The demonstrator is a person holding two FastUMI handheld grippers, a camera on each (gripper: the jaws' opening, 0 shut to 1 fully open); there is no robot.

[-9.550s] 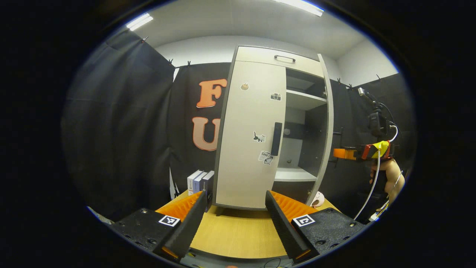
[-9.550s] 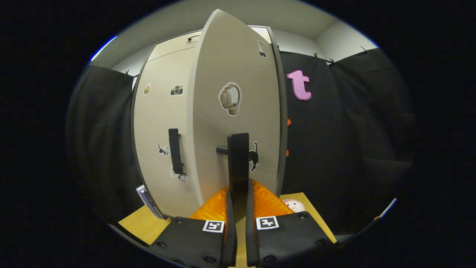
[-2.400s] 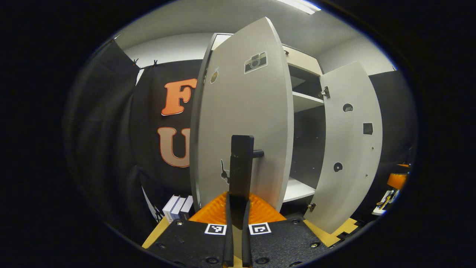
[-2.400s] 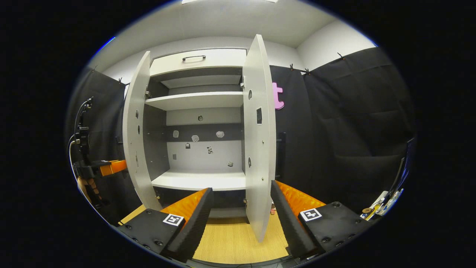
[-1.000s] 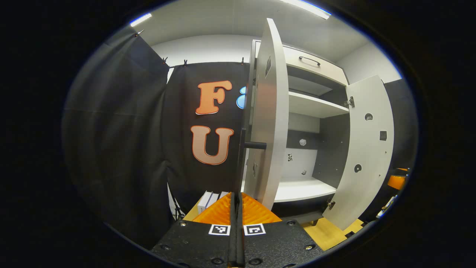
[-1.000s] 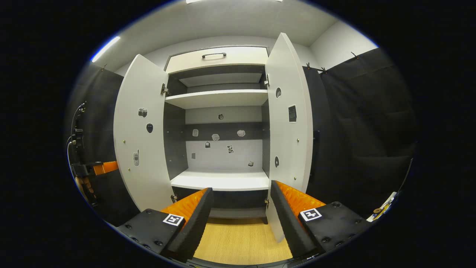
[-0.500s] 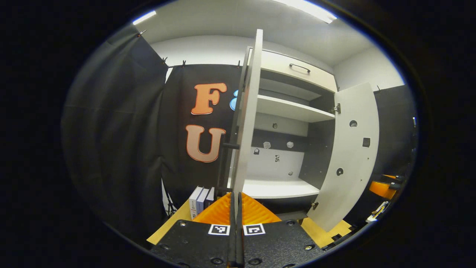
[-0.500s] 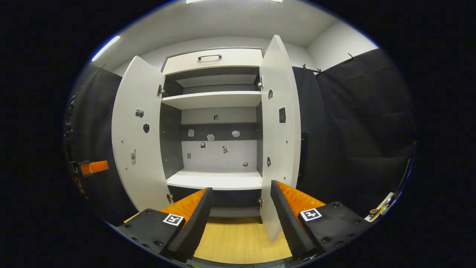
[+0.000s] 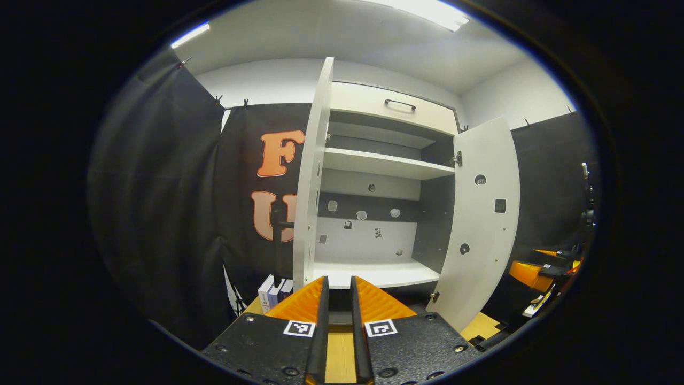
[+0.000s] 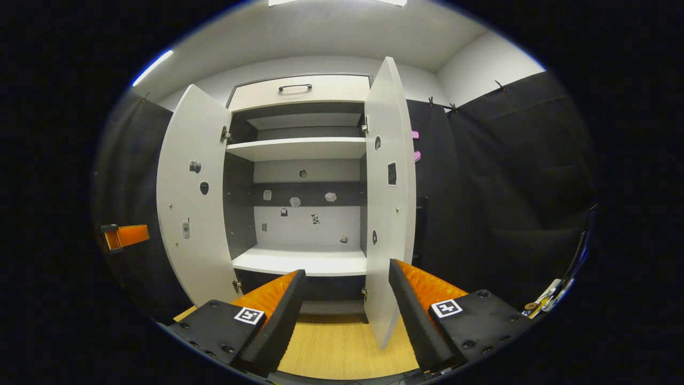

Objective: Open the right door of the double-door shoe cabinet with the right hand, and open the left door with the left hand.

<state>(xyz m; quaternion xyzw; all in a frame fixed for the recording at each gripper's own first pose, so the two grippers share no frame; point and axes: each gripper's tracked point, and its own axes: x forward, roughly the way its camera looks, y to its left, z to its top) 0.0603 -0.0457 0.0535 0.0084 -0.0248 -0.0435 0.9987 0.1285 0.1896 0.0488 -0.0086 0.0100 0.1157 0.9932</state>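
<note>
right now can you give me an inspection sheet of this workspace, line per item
surface: wooden tabletop under the cabinet, bare in front.
job's things: shoe cabinet with left door and right door both swung open; shelves hold nothing, small stickers on back panel and doors; top drawer closed.
clutter: boxes standing left of the cabinet; small items at the far right edge, too small to tell.
grippers: left gripper narrowly parted, holding nothing, clear of the left door handle; right gripper open, holding nothing.
cables: nothing seen.
surroundings: black cloth walls, white ceiling with lights.
</note>
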